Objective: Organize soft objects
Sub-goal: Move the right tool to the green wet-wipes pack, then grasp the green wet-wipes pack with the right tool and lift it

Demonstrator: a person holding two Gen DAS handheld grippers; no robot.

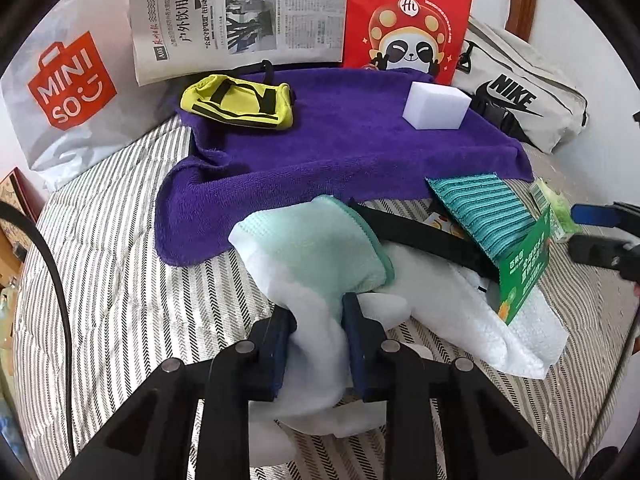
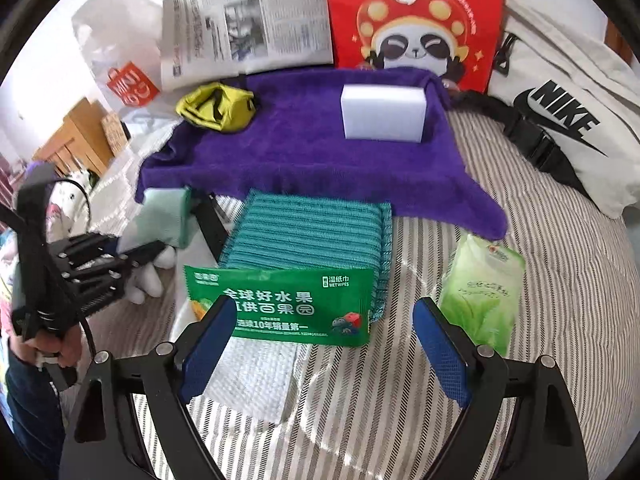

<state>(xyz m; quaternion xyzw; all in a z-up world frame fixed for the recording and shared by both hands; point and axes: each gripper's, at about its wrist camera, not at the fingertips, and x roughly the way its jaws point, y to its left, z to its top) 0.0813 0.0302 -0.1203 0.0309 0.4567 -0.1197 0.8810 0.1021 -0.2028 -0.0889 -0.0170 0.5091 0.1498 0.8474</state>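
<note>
My left gripper (image 1: 318, 312) is shut on a white plush toy (image 1: 316, 380), which bulges between its blue pads. A mint green cloth (image 1: 316, 248) lies over the toy just beyond the fingertips. Behind it a purple towel (image 1: 340, 148) carries a white sponge block (image 1: 436, 106) and a yellow pouch (image 1: 236, 102). My right gripper (image 2: 324, 308) stands wide open over a green wet wipes pack (image 2: 280, 304), touching nothing. The pack leans on a teal striped cloth (image 2: 312, 232), with a white textured cloth (image 2: 248, 380) under it.
A light green tissue pack (image 2: 480, 300) lies right of the right fingers. The striped bedding (image 2: 400, 400) is backed by a Nike bag (image 2: 560, 120), a red panda bag (image 2: 412, 20), a newspaper (image 1: 240, 12) and a Miniso bag (image 1: 68, 88). A black strap (image 1: 420, 236) crosses the pile.
</note>
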